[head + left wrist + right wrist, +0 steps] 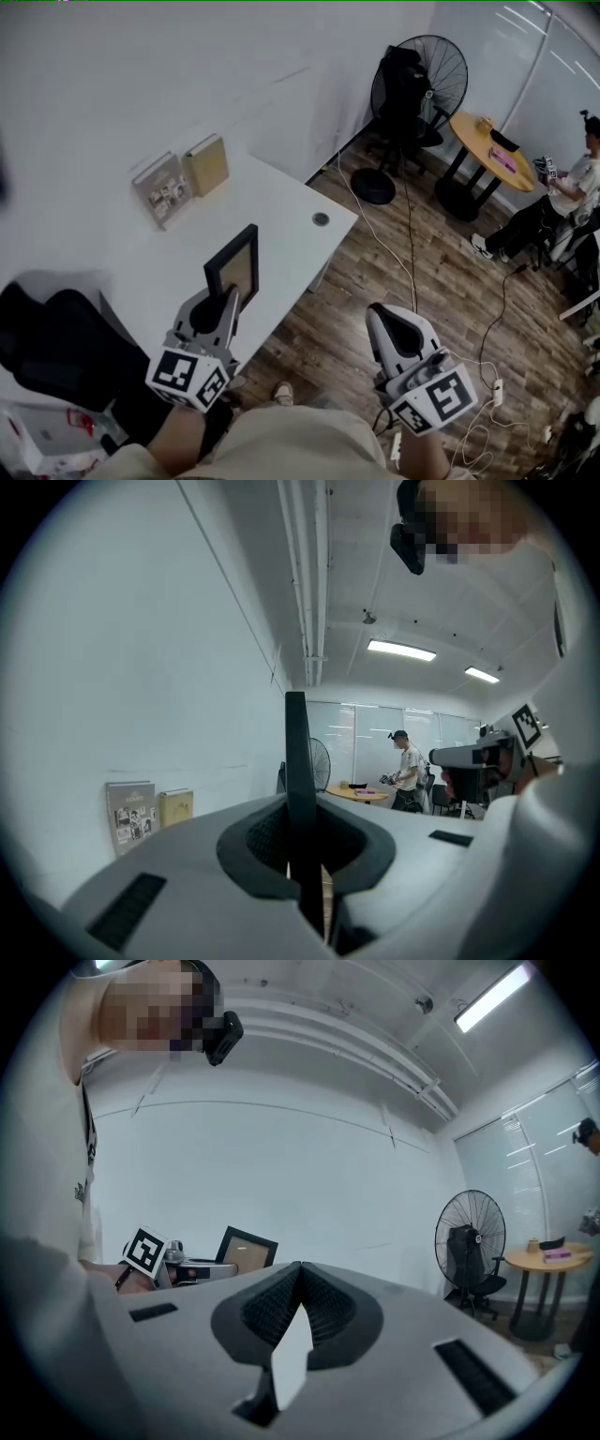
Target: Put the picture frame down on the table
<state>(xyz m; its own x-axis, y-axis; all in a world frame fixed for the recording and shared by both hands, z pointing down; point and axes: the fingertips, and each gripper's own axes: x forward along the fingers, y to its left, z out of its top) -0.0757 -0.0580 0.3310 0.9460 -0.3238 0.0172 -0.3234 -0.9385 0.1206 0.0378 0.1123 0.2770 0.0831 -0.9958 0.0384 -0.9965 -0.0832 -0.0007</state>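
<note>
Left tongs [228, 300] clamped on lower edge of black rectangular picture frame [235, 262], upright over white tabletop [281, 211]. Right tongs [377, 316] closed, empty. Judged light, rigid; front pane probably fragile, so grip the rim.

Left gripper [228, 302] at 7 o'clock in head view, pointing toward 1 o'clock, jaws clamped on picture frame [236, 265] edge, right gripper [378, 314] at 5 o'clock, pointing toward 11 o'clock, jaws together, nothing between, marker cubes nearest the body.

Fan [419, 80], round table [469, 137] — perhaps two books [206, 164]
</note>
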